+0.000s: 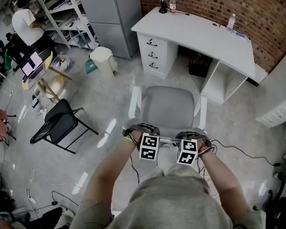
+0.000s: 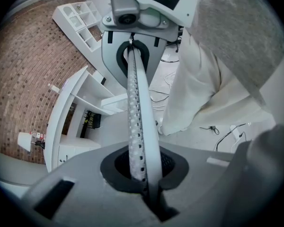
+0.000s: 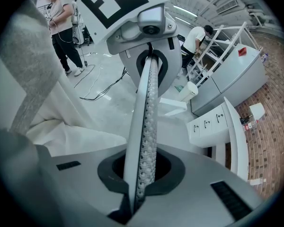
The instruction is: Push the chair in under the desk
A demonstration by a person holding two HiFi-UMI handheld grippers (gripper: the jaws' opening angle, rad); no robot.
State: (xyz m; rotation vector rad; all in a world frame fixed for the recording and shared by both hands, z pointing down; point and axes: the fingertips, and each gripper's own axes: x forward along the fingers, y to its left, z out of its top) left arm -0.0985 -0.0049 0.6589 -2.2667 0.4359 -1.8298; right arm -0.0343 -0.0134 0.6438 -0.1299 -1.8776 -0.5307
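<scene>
Chair (image 1: 167,108) stands short of the bench (image 1: 200,32), which lies far and slightly right; left gripper (image 1: 142,130) and right gripper (image 1: 194,136) each have fingers clamped on its backrest top.

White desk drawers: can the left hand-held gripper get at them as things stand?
Probably not from here. The left hand-held gripper is shut on the back rim of the grey-seated white chair, and that chair stands between it and the white desk drawers, clearly apart from them.
</scene>
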